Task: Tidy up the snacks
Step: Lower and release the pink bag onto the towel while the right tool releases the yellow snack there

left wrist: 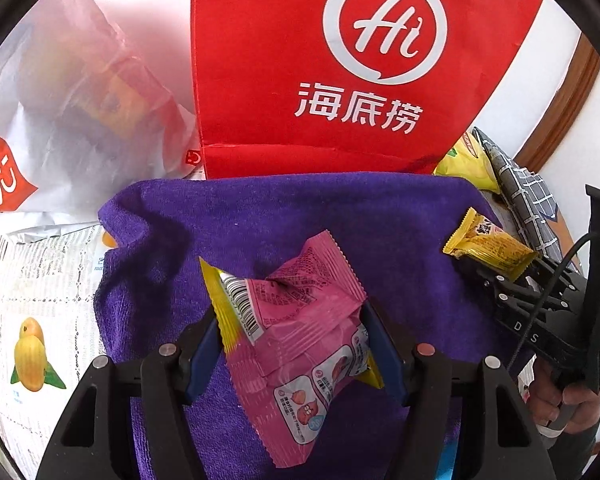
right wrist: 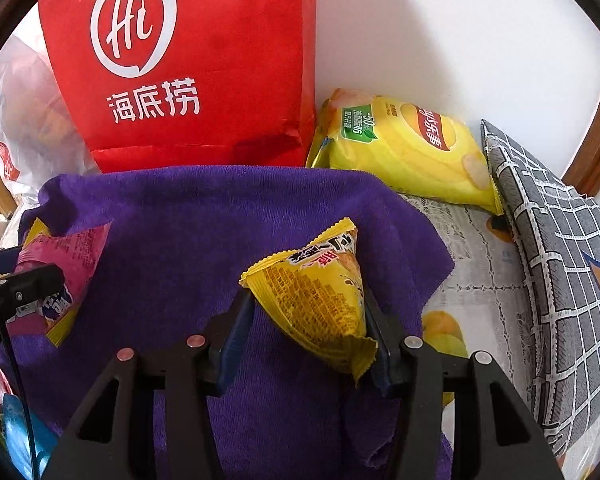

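Note:
A pink snack packet (left wrist: 300, 320) with a yellow edge and a barcode sits between the blue pads of my left gripper (left wrist: 292, 320), which is shut on it above a purple towel (left wrist: 300, 208). My right gripper (right wrist: 306, 304) is shut on a small yellow snack packet (right wrist: 316, 300), held tilted over the same towel (right wrist: 204, 216). The left wrist view shows the yellow packet (left wrist: 488, 246) and the right gripper (left wrist: 496, 270) at the towel's right side. In the right wrist view the pink packet (right wrist: 64, 256) and the left gripper (right wrist: 32, 280) are at the left edge.
A red paper bag (left wrist: 300, 60) with a white logo stands behind the towel against a white wall. A white plastic bag (left wrist: 68, 100) lies to its left. A yellow chips bag (right wrist: 404, 148) and a grey checked cushion (right wrist: 560, 260) lie at the right. A mango-print cloth (left wrist: 40, 300) covers the table.

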Demonstrator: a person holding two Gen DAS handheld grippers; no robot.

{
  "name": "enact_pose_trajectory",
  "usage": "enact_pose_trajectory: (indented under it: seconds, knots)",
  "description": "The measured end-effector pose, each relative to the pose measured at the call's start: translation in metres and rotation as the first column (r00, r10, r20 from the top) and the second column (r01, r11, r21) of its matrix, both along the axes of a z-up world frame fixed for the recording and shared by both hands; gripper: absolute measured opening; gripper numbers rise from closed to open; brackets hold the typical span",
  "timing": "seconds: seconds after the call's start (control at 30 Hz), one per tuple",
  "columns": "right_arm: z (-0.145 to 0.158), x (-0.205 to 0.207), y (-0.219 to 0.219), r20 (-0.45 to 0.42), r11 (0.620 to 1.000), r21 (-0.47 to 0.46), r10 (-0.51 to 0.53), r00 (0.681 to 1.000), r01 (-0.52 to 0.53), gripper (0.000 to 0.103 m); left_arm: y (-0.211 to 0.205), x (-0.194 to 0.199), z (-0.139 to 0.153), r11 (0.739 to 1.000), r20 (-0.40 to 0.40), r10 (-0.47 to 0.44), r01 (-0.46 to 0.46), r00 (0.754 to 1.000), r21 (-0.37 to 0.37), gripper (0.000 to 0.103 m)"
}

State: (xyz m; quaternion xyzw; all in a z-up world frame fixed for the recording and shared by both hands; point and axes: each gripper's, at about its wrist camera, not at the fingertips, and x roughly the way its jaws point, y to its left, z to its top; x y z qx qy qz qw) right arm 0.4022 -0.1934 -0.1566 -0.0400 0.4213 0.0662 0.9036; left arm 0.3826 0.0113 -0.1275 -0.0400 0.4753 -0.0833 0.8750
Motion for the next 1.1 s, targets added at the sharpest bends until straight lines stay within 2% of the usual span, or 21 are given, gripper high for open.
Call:
enact_pose_trajectory:
  seconds: [0.13, 0.33, 0.47, 0.57, 0.83, 0.97, 1.1]
  knots:
    - [0.002, 0.0, 0.002, -0.005, 1.0, -0.001, 0.003, 1.0, -0.003, 0.056, -0.001, 0.0, 0.0, 1.0, -0.003, -0.008, 0.008, 1.0, 0.001, 0.066]
    - [0.01, -0.007, 0.001, 0.009, 1.0, -0.009, -0.004, 1.0, 0.005, 0.067, -0.006, -0.002, 0.001, 1.0, -0.012, -0.03, 0.03, 0.999, -0.01, 0.068]
    - [0.02, -0.015, -0.007, 0.011, 1.0, 0.004, -0.021, 1.0, 0.021, 0.071, -0.012, -0.009, 0.009, 0.999, 0.013, -0.043, 0.043, 0.999, 0.008, 0.082]
    - [0.03, -0.022, -0.01, 0.022, 0.999, 0.021, -0.032, 0.999, 0.032, 0.074, -0.014, -0.014, 0.018, 0.999, 0.041, -0.045, 0.044, 0.998, 0.015, 0.086]
    - [0.062, -0.052, -0.019, 0.057, 0.997, 0.03, -0.067, 0.996, 0.066, 0.082, -0.007, -0.03, 0.042, 1.0, 0.086, -0.016, 0.016, 0.996, 0.002, 0.086]
    - [0.074, -0.072, -0.026, 0.075, 0.995, 0.033, -0.1, 0.992, 0.097, 0.089, -0.007, -0.048, 0.057, 1.0, 0.115, -0.007, 0.006, 0.993, 0.008, 0.086]
    - [0.085, -0.093, -0.03, 0.087, 0.993, 0.021, -0.119, 0.989, 0.117, 0.09, -0.009, -0.072, 0.074, 1.0, 0.159, -0.008, 0.005, 0.987, 0.021, 0.086]
